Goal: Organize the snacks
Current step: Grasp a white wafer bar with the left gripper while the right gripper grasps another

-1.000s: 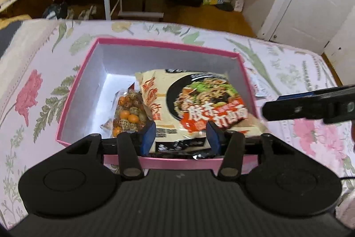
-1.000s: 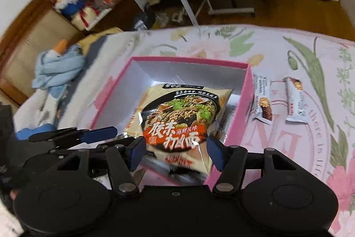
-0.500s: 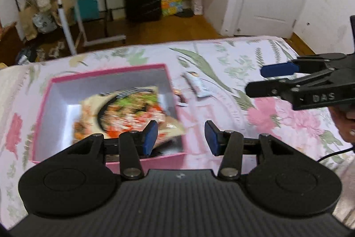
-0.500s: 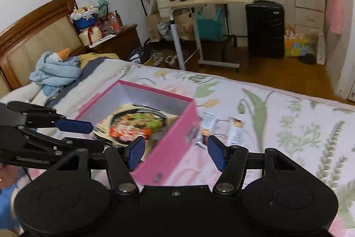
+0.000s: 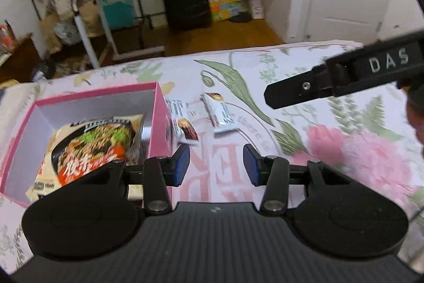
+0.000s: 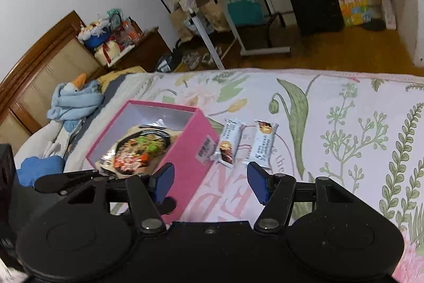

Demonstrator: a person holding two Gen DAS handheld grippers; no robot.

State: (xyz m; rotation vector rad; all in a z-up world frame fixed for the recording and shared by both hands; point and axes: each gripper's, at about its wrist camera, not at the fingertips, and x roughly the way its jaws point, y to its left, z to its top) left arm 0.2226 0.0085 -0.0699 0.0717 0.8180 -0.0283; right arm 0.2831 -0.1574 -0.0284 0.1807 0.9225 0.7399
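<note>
Both grippers have swung away from over the box since a second ago; then each hovered right above the noodle pack, now both look past the box toward the bars on the bedspread.

Left gripper (image 5: pixel 216 167): jaws apart, nothing between them, hovering over the bedspread (image 5: pixel 331 150) just right of the box (image 5: pixel 159 123). Right gripper (image 6: pixel 210 183): jaws also apart and empty, with its left pad in front of the box's pink side wall.

Pink box, open top, pale inside. It holds one noodle pack (image 5: pixel 90 142), lying flat and tilted, filling most of the floor. Whether anything lies beneath or beside the pack cannot be told from these views.

Two snack bars rest on the bedspread outside the box. In the right wrist view, the near bar (image 6: pixel 228 143) lies just beside the box's right wall, at about 12 o'clock from the right gripper. The far bar (image 6: pixel 262 143) lies just beside the first, at about 1 o'clock. In the left wrist view the pair sits at 12 o'clock, close ahead of the jaws.

Judged step: noodles are packed; the bars come next. The next move likely calls for lowering one gripper over a bar, jaws across its narrow width, closing gently on the thin wrapper, then lifting it over the box wall into the free space beside the noodles.
</note>
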